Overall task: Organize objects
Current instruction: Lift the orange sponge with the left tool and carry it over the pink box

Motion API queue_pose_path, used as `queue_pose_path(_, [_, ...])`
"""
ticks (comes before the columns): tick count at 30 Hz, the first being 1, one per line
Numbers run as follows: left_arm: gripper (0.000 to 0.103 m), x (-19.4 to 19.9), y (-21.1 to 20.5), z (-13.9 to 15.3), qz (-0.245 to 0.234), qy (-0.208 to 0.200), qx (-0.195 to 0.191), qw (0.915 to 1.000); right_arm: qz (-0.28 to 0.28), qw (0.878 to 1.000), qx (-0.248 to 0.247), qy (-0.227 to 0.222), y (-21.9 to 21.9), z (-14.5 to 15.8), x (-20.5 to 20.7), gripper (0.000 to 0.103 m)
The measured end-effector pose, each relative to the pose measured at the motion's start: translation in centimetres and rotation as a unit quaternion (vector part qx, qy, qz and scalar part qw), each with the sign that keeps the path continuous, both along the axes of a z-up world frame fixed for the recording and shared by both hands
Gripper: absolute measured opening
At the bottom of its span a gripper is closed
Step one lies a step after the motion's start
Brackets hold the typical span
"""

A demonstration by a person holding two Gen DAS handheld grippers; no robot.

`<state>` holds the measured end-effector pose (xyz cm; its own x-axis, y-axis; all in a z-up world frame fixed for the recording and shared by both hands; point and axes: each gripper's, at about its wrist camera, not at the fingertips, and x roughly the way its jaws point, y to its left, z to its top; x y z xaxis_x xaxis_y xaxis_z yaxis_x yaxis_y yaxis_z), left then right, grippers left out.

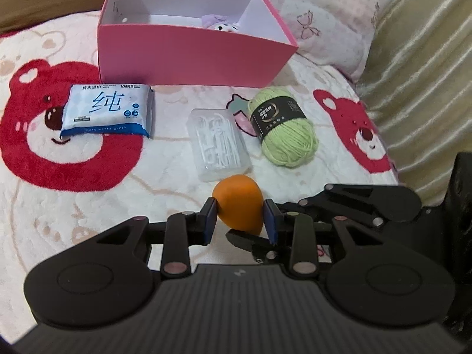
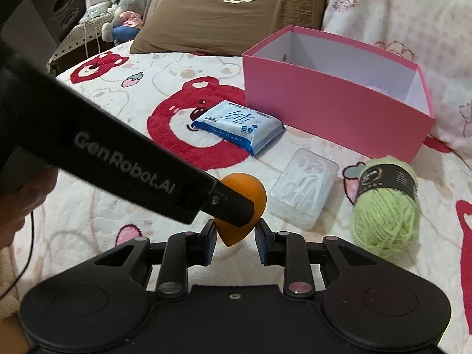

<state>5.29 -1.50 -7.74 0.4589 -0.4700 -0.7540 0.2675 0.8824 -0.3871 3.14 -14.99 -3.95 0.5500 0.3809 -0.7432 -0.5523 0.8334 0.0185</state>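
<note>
One item looks packed so far: a small plush toy (image 1: 219, 25) sits in the far corner of the pink box (image 1: 188, 56), as far as I can see over the wall. Four still out. I've got the orange teardrop sponge (image 1: 237, 206) clamped in my left gripper (image 1: 239, 219), pads pressing both its sides, lifted clear of the fleece blanket (image 1: 88, 206). My right gripper (image 2: 234, 237) sits at the sponge's pointed lower end; its jaws are nearly closed and seem to pinch the tip, though contact is hard to confirm. Sponge hangs near the front, well apart from the box. Left on the blanket: wipes pack (image 1: 107, 110) just in front of the box, clear floss-pick case (image 1: 219, 144) in the middle, green yarn ball (image 1: 283, 125) beside it. My estimate: early stage, sponge goes in next, then three more picks.
</note>
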Motion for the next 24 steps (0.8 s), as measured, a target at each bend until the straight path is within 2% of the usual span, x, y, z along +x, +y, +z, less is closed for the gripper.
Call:
queue_pose_path(6, [0.032, -0.3, -0.5, 1.1, -0.015, -0.001, 0.010, 0.9998, 0.003, 1.000, 0.006, 0.001, -0.5, 0.7, -0.6, 0.032])
queue_pose_path(15, [0.033, 0.2, 0.2, 4.2, -0.028, 0.008, -0.024, 0.9993, 0.004, 1.000, 0.013, -0.013, -1.2, 3.4, -1.2, 0.032])
queue_pose_path(21, [0.032, 0.6, 1.0, 6.6, -0.050, 0.004, -0.062, 0.9968, 0.015, 0.999, 0.019, -0.031, -2.2, 5.7, -1.4, 0.032])
queue_pose_path(24, [0.032, 0.7, 0.8, 7.5, -0.053, -0.002, -0.060, 0.9968, 0.010, 0.999, 0.041, -0.033, -3.1, 6.6, -1.2, 0.032])
